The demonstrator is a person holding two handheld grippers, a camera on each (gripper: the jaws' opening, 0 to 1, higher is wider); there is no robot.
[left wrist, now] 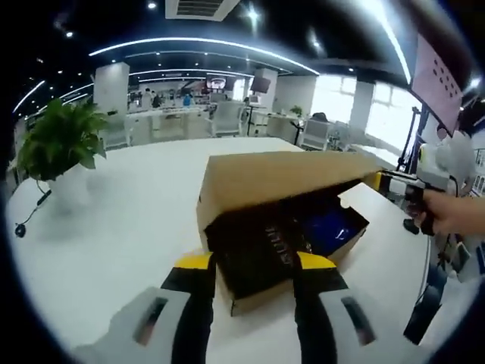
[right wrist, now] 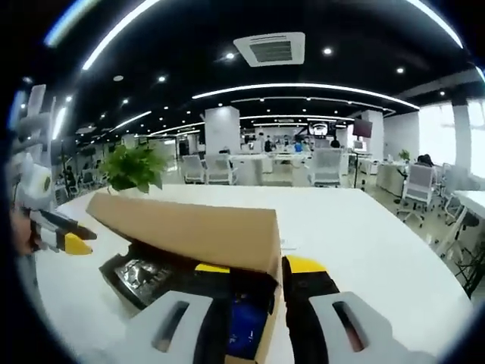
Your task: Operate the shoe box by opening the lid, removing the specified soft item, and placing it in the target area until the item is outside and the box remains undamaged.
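a brown cardboard shoe box (left wrist: pixel 280 227) is seen lying on the white surface (left wrist: pixel 114 250), its hinged lid (left wrist: pixel 288 178) raised partway. the cardboard is judged light and fairly stiff, yet easily creased at the hinge, so the lid is best taken near its free front edge. inside, a blue soft item (left wrist: pixel 330 231) is seen beside dark patterned contents (left wrist: pixel 261 250); it is judged limp and light, best pinched at a bunched fold. the left tongs (left wrist: pixel 254 265) are held apart in front of the box opening. the right tongs (right wrist: pixel 254 267) are held apart at the lid's edge, gripping nothing that can be told. a potted plant (left wrist: pixel 61 144) is set well apart.
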